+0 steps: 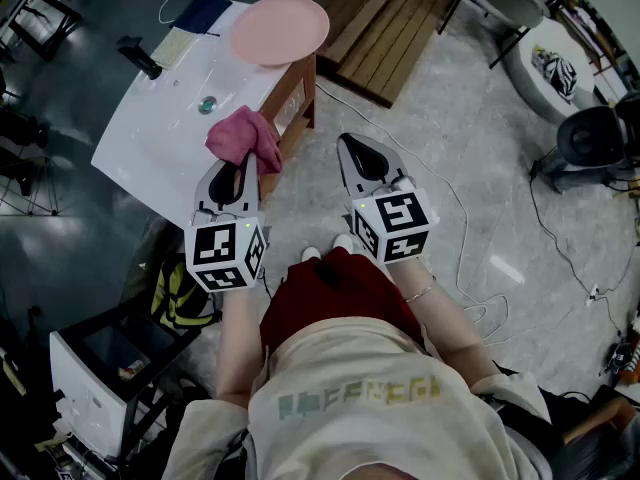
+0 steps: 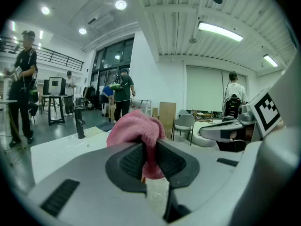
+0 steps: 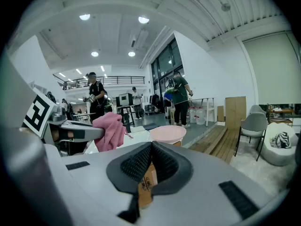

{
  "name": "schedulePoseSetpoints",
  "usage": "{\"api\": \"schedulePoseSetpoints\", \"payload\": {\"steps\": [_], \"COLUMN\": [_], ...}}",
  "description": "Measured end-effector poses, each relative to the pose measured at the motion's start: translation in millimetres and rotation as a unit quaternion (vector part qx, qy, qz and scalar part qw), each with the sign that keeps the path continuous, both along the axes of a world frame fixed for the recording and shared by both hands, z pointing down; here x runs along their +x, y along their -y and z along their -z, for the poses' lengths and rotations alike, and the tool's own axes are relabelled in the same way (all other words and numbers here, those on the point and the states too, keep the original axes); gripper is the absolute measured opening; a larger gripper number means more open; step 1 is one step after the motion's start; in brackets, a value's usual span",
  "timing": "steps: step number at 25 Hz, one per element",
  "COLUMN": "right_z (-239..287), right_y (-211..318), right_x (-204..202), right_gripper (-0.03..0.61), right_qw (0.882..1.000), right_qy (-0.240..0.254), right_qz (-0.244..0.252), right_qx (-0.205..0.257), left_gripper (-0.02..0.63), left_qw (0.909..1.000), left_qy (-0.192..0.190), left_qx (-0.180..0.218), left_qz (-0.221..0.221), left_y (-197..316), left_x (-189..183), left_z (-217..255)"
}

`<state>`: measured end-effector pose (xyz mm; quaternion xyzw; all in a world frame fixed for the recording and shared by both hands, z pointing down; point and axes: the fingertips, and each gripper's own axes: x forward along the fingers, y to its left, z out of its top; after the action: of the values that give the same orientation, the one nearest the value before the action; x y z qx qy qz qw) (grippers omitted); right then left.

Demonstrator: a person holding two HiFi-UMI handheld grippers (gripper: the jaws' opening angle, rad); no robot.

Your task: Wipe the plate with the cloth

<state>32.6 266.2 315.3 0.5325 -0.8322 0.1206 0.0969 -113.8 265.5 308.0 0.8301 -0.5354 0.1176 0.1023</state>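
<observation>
Left gripper (image 2: 149, 147): fingers (image 2: 129, 161) clenched on the cloth (image 2: 136, 125). The pink cloth is pinched between the pads and bunches up above the tips. In the head view the cloth (image 1: 245, 136) hangs at the near edge of the white surface (image 1: 165, 133). I cannot tell whether it touches the surface.

Right gripper (image 3: 151, 149): fingers (image 3: 136, 166) pressed together with nothing between them. In the head view the right gripper (image 1: 355, 150) is over the floor, beside the left gripper (image 1: 243, 163) and clear of the surface.

Plate (image 1: 280, 30): pink, lying at the far end of the surface, with its rim past the edge. It is well apart from the cloth and from both grippers. From the right gripper view the plate (image 3: 167, 133) is straight ahead, above the finger tips.

Around it on the surface:
- small green round item (image 1: 207, 105), between cloth and plate
- black object (image 1: 140, 58) at the left edge
- yellowish pad (image 1: 172, 46)
- blue item (image 1: 203, 13) at the far corner

A wooden platform (image 1: 400, 18) lies on the floor to the right of the plate.
</observation>
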Motion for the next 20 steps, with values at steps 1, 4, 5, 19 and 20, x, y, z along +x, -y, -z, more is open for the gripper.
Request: {"api": "schedulePoseSetpoints", "payload": {"steps": [1, 4, 5, 19, 20], "right_z": [0, 1, 1, 11, 10], "right_y": [2, 5, 6, 43, 48], "right_x": [3, 15, 18, 61, 63], "right_gripper": [0.037, 0.037, 0.037, 0.038, 0.038], "right_qw": [1.0, 1.0, 1.0, 0.999, 0.999], "right_qy": [0.001, 0.003, 0.004, 0.031, 0.033], "right_qz": [0.0, -0.001, -0.001, -0.001, -0.002], "right_qx": [0.0, -0.002, -0.003, -0.004, -0.004], "left_gripper": [0.066, 0.066, 0.066, 0.066, 0.066], "left_qw": [1.0, 1.0, 1.0, 0.9988, 0.9987], "left_qy": [0.0, 0.0, -0.001, 0.008, 0.007], "left_qx": [-0.001, -0.002, -0.001, 0.03, 0.031], "left_qz": [0.001, 0.004, 0.005, 0.038, 0.04], "left_y": [1, 3, 4, 38, 45], "left_x": [3, 13, 17, 36, 35], "left_z": [0, 0, 1, 26, 27]}}
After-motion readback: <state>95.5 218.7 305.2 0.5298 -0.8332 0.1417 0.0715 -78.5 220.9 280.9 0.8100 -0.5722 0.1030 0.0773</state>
